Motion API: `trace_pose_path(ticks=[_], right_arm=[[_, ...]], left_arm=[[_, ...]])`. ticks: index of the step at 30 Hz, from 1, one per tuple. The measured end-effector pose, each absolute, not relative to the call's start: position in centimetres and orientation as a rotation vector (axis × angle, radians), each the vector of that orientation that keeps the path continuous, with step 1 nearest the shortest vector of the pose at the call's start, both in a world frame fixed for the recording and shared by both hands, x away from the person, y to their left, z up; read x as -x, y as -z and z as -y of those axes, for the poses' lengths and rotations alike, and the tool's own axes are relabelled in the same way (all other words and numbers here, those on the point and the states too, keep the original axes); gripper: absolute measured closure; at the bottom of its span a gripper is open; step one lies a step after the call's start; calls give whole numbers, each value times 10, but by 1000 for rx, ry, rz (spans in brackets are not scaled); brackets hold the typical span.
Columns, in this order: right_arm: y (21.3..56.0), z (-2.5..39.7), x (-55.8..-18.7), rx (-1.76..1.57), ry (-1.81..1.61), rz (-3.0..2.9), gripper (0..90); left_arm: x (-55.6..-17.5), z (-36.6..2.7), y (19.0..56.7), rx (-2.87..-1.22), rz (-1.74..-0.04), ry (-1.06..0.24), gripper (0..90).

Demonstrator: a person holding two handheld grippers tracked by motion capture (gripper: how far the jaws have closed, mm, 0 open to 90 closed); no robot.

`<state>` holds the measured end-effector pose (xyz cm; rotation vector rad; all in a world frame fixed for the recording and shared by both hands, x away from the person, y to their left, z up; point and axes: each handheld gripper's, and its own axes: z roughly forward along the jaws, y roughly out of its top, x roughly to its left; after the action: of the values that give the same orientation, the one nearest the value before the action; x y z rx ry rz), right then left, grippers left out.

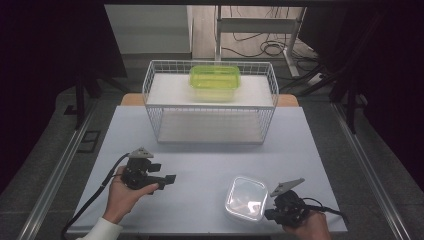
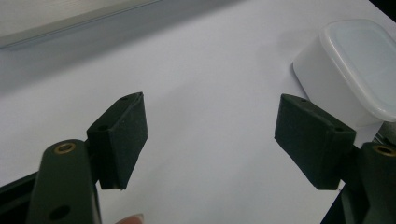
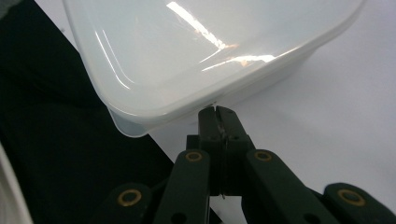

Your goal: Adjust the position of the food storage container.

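Observation:
A clear lidded container [image 1: 245, 197] sits at the table's front right. My right gripper [image 1: 268, 215] is just right of it and shut. In the right gripper view its closed jaw tips [image 3: 218, 112] touch the container [image 3: 196, 60] just under the lid's rim, with nothing seen between them. My left gripper [image 1: 170, 179] is held over the front left of the table, pointing right. Its jaws stand wide open [image 2: 210, 135] and empty above bare table, with the container [image 2: 359, 70] farther off at the upper right. A green lidded container [image 1: 215, 80] rests on the upper shelf of a white wire rack [image 1: 210, 106].
The wire rack stands at the back middle of the white table [image 1: 200, 170], its lower shelf open toward me. Cables trail from both grippers. Beyond the table edges are a dark floor, metal rails and a desk frame with cables at the back.

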<state>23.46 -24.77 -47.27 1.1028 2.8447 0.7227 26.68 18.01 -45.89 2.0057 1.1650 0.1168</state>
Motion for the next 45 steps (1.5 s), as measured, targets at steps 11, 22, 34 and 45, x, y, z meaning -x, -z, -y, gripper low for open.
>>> trace_pose_path(ticks=[11, 22, 34, 45], right_arm=[[473, 215, -246, -1040, -766, -2870, 894], [478, 193, -256, -1009, -768, -2883, 894], [484, 177, -266, -1030, -830, -2892, 894], [488, 151, -285, -997, -858, -2873, 894]], left_arm=[[-267, -181, 460, -2005, -1169, -114, 248], [-267, -184, 460, -2003, -1176, -108, 248], [-268, -185, 462, -1998, -1185, -108, 247], [-269, -187, 463, -2000, -1187, -109, 246]])
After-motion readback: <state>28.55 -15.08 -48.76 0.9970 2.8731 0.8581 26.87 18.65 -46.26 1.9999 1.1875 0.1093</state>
